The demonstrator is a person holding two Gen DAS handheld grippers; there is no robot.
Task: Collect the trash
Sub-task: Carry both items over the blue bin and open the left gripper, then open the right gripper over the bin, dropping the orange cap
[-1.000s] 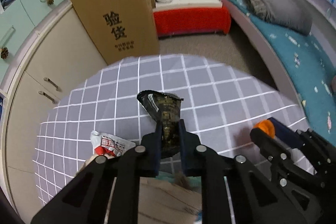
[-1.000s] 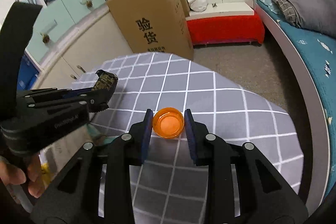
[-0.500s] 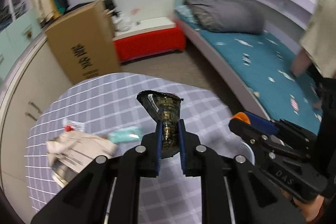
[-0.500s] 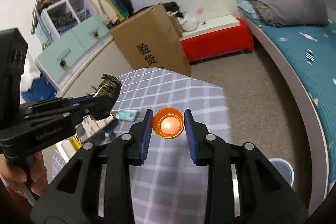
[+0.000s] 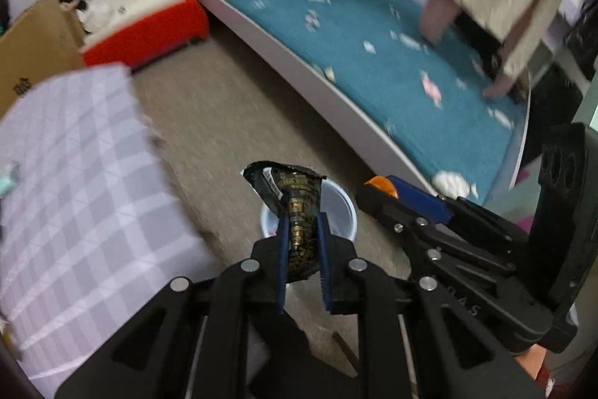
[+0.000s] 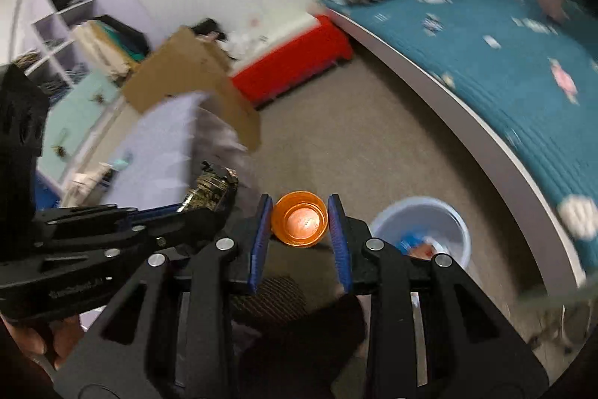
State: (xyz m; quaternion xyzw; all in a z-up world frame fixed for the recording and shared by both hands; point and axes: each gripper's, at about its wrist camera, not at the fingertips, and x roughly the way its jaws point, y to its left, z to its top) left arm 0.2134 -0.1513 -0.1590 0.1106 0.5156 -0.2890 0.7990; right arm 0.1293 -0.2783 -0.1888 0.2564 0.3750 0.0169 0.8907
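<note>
The left gripper (image 5: 302,230) is clenched on a crumpled black foil wrapper with gold print (image 5: 295,208); its blue pads press the wrapper's lower half, and the torn top flares above the fingertips. The right gripper (image 6: 300,219) is clenched on a small orange plastic cup (image 6: 299,217), held by its sides with the open mouth facing the camera.

Change since one second ago: both grippers then hung over the grey checked tablecloth (image 5: 74,174). They now hang over the beige carpet, and the tablecloth has slid to the left of both views. A round pale-blue plastic bin (image 6: 422,215) has come into view on the floor. In the left wrist view its rim shows directly behind the wrapper. In the right wrist view it lies to the right of the cup, with coloured litter already inside.

Both grips are unchanged across the swing.

Meaning for the task: the carry phase appears nearly complete. The wrapper looks close to lined up with the bin; the cup probably needs a further shift to the right before release. Motion blur makes the alignment hard to judge.

A teal bed (image 5: 373,62) borders the carpet.
</note>
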